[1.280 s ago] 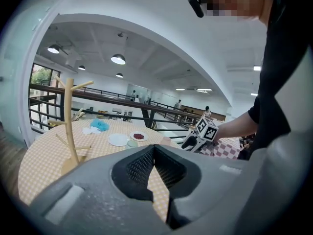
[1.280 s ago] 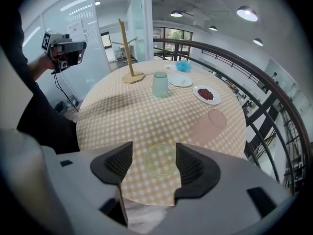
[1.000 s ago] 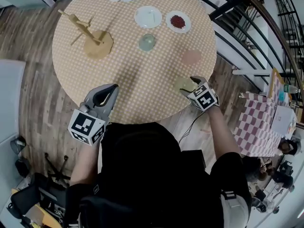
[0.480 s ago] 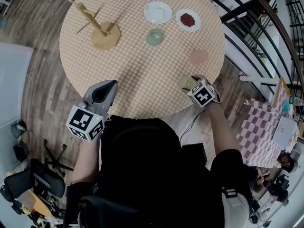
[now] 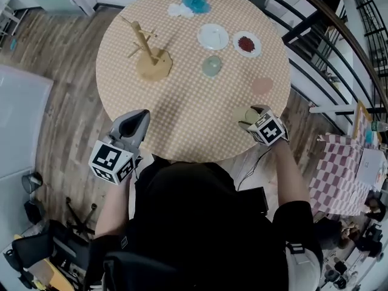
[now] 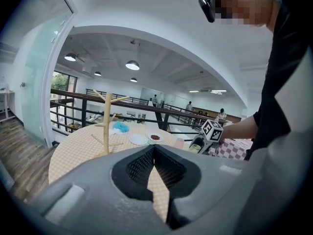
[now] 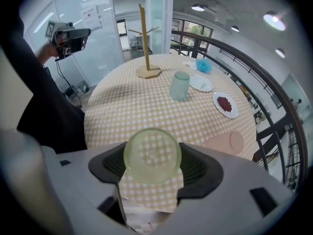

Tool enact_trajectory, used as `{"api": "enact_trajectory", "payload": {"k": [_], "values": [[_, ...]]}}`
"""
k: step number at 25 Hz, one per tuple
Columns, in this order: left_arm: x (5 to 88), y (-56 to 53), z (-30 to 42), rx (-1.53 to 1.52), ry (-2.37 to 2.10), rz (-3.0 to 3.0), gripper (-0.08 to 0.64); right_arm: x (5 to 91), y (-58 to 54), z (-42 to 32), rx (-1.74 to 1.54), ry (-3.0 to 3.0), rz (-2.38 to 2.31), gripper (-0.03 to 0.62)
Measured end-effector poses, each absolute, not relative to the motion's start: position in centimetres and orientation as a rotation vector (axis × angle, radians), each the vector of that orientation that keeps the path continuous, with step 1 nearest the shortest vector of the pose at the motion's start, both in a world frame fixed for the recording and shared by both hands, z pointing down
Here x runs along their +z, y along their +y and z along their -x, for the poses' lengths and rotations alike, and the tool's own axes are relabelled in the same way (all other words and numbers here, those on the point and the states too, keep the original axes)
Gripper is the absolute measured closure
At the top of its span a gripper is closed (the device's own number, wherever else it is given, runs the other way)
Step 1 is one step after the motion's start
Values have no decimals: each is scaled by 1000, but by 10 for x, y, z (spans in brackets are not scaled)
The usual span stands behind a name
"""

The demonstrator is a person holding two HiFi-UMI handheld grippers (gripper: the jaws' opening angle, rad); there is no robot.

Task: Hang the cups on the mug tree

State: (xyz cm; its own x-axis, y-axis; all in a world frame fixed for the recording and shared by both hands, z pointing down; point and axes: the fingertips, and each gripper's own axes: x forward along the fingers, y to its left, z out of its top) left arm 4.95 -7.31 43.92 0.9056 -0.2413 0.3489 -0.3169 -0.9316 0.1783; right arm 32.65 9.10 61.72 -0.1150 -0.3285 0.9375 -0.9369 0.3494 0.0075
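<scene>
A wooden mug tree (image 5: pixel 147 46) stands bare at the far left of the round checked table (image 5: pixel 182 120); it also shows in the right gripper view (image 7: pixel 145 38). My right gripper (image 5: pixel 251 116) is at the table's near right edge, shut on a yellow-green cup (image 7: pixel 152 153) whose base faces the camera, one pad against each side. A pale teal cup (image 5: pixel 211 65) stands upside down mid-table. A pink cup (image 5: pixel 262 85) lies on its side to the right. My left gripper (image 5: pixel 141 115) hovers at the near left edge, jaws together and empty.
At the table's far side are a white plate (image 5: pixel 213 37), a small dish of red bits (image 5: pixel 247 43) and a blue tuft (image 5: pixel 195 0). A black railing (image 5: pixel 315 59) runs close behind the table on the right. Wooden floor lies to the left.
The head view has swung, so the table sits lower and further right in the picture. Both grippers keep their places at the near edge, the right one still around the cup.
</scene>
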Motion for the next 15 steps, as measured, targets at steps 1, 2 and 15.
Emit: {"api": "enact_trajectory", "payload": {"k": [1, 2, 15], "values": [[439, -76, -44, 479, -399, -2850, 552, 610, 85, -316, 789, -1658, -1165, 270], [439, -80, -37, 484, -381, -2862, 552, 604, 78, -306, 785, -1666, -1174, 270], [445, -116, 38, 546, -268, -2917, 552, 560, 2, -192, 684, -1736, -1135, 268]]}}
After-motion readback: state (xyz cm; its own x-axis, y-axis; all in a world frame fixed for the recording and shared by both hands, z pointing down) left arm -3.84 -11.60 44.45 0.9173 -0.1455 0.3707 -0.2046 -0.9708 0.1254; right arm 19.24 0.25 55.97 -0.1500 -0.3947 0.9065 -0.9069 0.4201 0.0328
